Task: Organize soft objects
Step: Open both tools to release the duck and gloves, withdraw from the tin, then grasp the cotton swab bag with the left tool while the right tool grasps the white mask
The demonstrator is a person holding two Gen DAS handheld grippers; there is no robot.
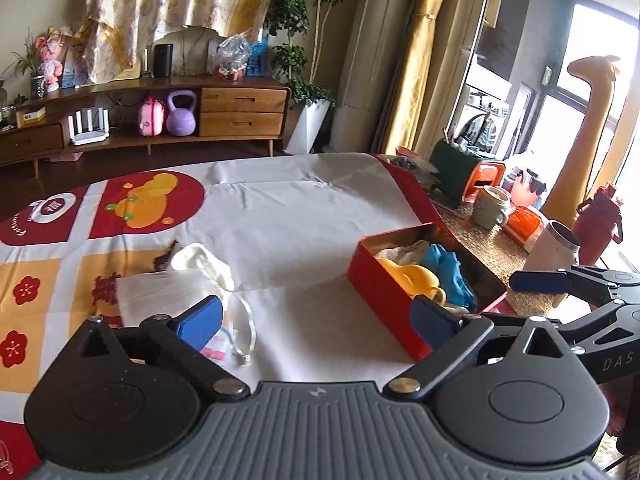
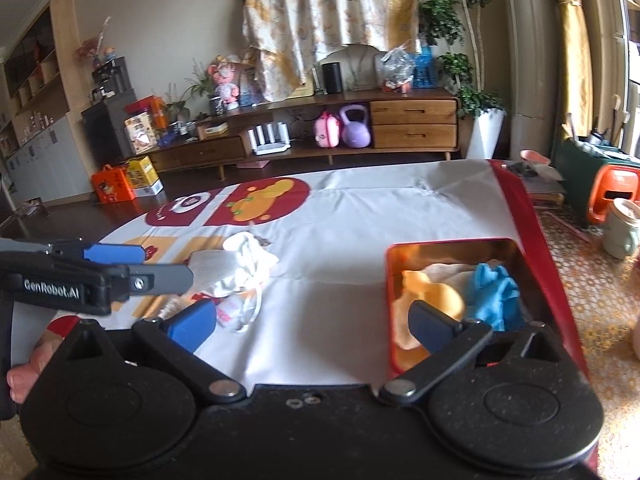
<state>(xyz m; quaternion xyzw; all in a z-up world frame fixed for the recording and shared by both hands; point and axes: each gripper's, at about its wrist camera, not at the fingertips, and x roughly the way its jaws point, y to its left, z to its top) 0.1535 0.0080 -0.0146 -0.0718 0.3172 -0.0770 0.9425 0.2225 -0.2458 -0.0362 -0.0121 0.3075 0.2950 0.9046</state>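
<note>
Both pairs of fingers are spread and hold nothing — left gripper (image 1: 316, 314) and right gripper (image 2: 314, 322) hover above the desk (image 1: 304, 216). The loose white cloths (image 2: 240, 264) lie well apart from the red tin (image 2: 452, 300), already holding yellow and blue pieces. Likely risk — a grab snags the thin cord (image 2: 250, 312) or drags several cloths together.

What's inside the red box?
The red box holds a yellow soft thing, a blue cloth and something whitish underneath. Whatever lies beneath them is covered.
</note>
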